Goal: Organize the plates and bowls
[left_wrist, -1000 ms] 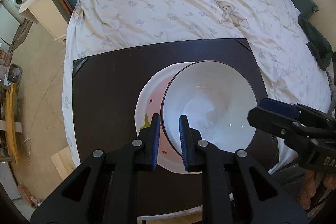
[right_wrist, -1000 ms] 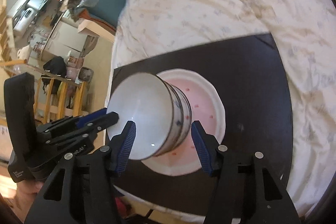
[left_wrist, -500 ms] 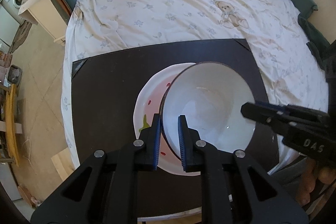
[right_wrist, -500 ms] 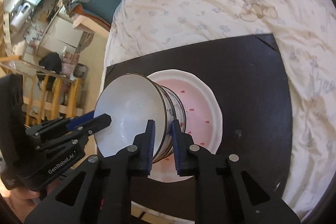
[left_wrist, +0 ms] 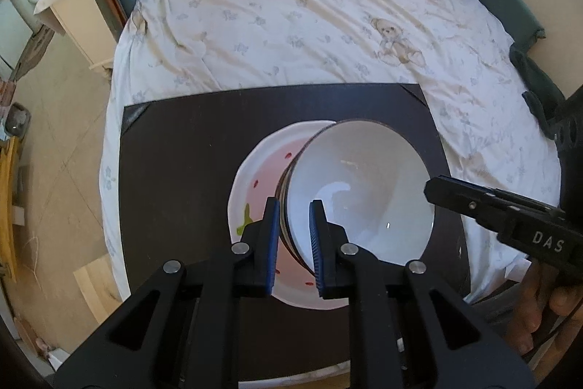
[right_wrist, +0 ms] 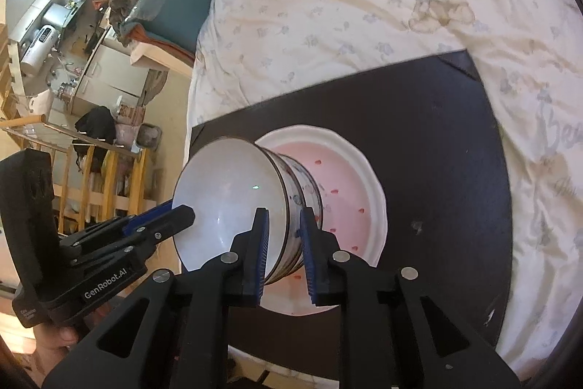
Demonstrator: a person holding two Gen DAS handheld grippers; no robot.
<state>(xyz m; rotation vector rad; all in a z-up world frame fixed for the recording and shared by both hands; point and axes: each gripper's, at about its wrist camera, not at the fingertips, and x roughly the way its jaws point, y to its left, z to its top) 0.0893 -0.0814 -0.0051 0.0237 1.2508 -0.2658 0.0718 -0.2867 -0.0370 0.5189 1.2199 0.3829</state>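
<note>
Left gripper point(left_wrist: 295, 236) and right gripper point(right_wrist: 284, 246) both clamped on bowl point(left_wrist: 359, 192) rim, at 9 and 3 o'clock, over plate point(left_wrist: 255, 185).

left gripper point(left_wrist: 294, 236): black plastic, two long forked arms with cut-out slots
left gripper pads point(left_wrist: 271, 245): blue, ribbed, set on the inner faces of the fingers
left gripper screws point(left_wrist: 172, 266): four round silver heads in a row across the arms
left gripper marking point(right_wrist: 105, 284): white "GenRobot.AI" on its side

right gripper point(right_wrist: 283, 250): same black build, blue ribbed pads, four silver screw heads
right gripper marking point(left_wrist: 547, 241): white letters "DAS" on the side

hands point(left_wrist: 546, 312): bare fingers on the handle, no sleeve in sight
</note>
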